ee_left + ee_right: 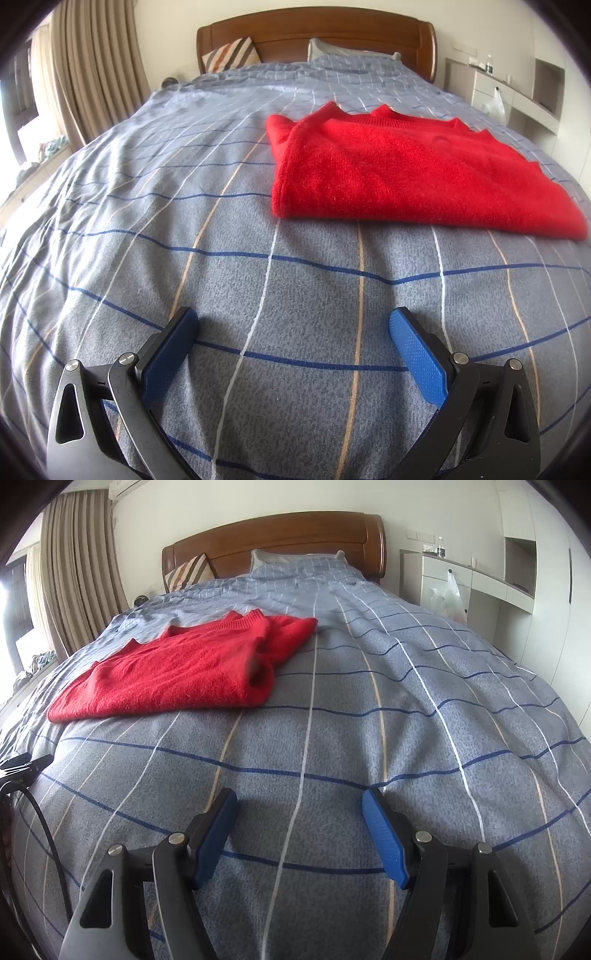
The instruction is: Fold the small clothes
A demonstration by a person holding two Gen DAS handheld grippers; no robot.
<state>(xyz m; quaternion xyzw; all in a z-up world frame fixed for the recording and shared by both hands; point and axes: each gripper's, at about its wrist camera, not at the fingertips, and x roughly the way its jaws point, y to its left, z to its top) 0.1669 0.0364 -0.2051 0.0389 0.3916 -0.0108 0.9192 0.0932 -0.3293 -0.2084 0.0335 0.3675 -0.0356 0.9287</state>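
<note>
The left gripper hangs over the checked bedspread with its blue pads spread wide and nothing between them. The right gripper is likewise spread and empty above the bedspread. The red sweater, folded, lies on the bed ahead, well apart from both.

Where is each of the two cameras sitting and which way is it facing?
Left wrist: on the left gripper, facing up the bed toward the headboard; its open fingers show, red sweater ahead right.
Right wrist: on the right gripper, facing the same way; open fingers show, sweater ahead left.
Shared: sweater, bed, headboard.
</note>
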